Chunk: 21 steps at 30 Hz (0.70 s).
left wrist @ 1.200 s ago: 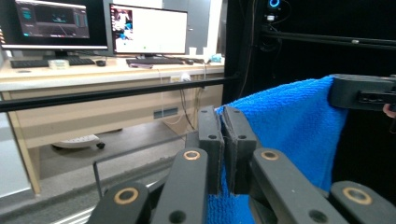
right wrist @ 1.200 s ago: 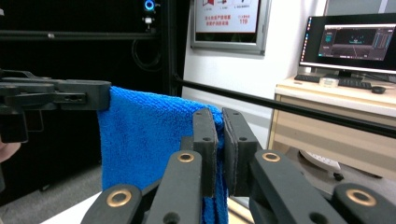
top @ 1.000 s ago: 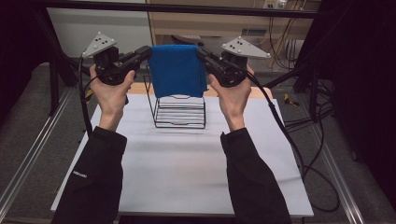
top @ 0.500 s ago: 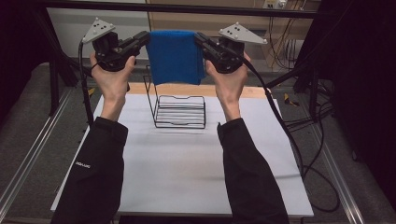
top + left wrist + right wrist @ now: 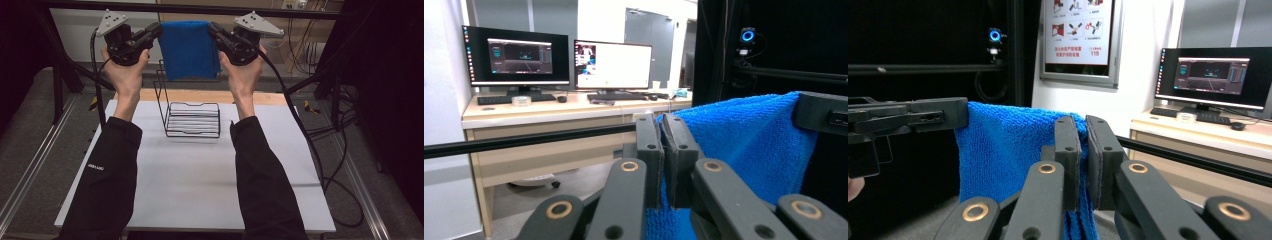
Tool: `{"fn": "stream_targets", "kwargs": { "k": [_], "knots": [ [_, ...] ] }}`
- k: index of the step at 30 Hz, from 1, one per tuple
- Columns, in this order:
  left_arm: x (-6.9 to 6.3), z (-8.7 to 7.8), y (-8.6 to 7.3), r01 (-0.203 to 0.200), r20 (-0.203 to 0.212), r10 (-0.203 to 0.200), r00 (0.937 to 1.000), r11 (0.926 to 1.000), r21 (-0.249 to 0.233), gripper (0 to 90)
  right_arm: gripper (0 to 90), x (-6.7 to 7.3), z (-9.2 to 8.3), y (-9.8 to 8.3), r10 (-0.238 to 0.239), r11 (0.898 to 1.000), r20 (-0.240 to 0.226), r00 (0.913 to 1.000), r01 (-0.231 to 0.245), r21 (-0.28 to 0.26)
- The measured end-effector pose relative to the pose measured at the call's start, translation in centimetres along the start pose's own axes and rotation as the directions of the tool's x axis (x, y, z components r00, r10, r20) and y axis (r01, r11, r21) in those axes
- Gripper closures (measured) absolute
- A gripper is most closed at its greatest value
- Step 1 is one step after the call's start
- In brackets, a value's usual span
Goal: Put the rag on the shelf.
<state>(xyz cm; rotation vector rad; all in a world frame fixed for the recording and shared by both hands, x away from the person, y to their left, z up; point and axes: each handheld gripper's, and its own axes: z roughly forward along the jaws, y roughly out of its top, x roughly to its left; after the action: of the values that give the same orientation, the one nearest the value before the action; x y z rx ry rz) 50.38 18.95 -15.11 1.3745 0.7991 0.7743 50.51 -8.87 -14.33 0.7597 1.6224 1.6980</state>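
Observation:
A blue towel (image 5: 190, 50) hangs stretched between my two grippers, high above the black wire rack (image 5: 192, 117) on the white table top (image 5: 200, 175). My left gripper (image 5: 157, 30) is shut on the towel's upper left corner. My right gripper (image 5: 212, 29) is shut on its upper right corner. In the left gripper view the jaws pinch the blue towel (image 5: 744, 140) at its edge, with the other gripper (image 5: 821, 112) at the far corner. The right gripper view has the towel (image 5: 1008, 150) clamped the same way, and the left gripper (image 5: 908, 117) holds the opposite corner.
A wooden strip (image 5: 200, 96) runs along the table's far edge behind the rack. Black frame bars (image 5: 200, 9) cross overhead. Cables (image 5: 320, 125) trail to the right of the table. A desk with monitors (image 5: 564, 62) stands beyond.
Both hands have lifted the towel higher and farther from me, so its lower edge now hangs near the top of the wire rack. Both grips stay the same.

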Motion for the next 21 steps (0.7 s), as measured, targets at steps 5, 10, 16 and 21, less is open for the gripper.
{"fn": "stream_targets", "kwargs": {
  "k": [5, 10, 16, 21],
  "knots": [
    [0.9, 1.0, -1.1, -0.004, -0.016, 0.005, 0.9999, 0.9998, 0.022, 86.6, 85.2, -0.4, 1.2, -1.0, -0.031, 0.998, 0.019, 0.9993, 0.030, 0.049],
    [1.3, 1.6, -2.2, -0.005, -0.016, 0.006, 0.9999, 0.9990, 0.043, 86.6, 85.2, -0.7, 1.8, -2.0, -0.033, 0.996, 0.024, 0.9992, 0.031, 0.079],
    [1.4, 1.5, -3.9, -0.021, -0.001, 0.021, 0.9998, 0.9962, 0.085, 86.6, 85.2, -0.7, 1.6, -3.7, -0.019, 0.992, 0.019, 0.9996, 0.017, 0.123],
    [1.5, 1.3, -5.1, -0.041, 0.015, 0.039, 0.9991, 0.9919, 0.120, 86.6, 85.1, -0.7, 1.2, -5.2, -0.002, 0.989, 0.004, 1.0000, 0.002, 0.149]
  ]
}}
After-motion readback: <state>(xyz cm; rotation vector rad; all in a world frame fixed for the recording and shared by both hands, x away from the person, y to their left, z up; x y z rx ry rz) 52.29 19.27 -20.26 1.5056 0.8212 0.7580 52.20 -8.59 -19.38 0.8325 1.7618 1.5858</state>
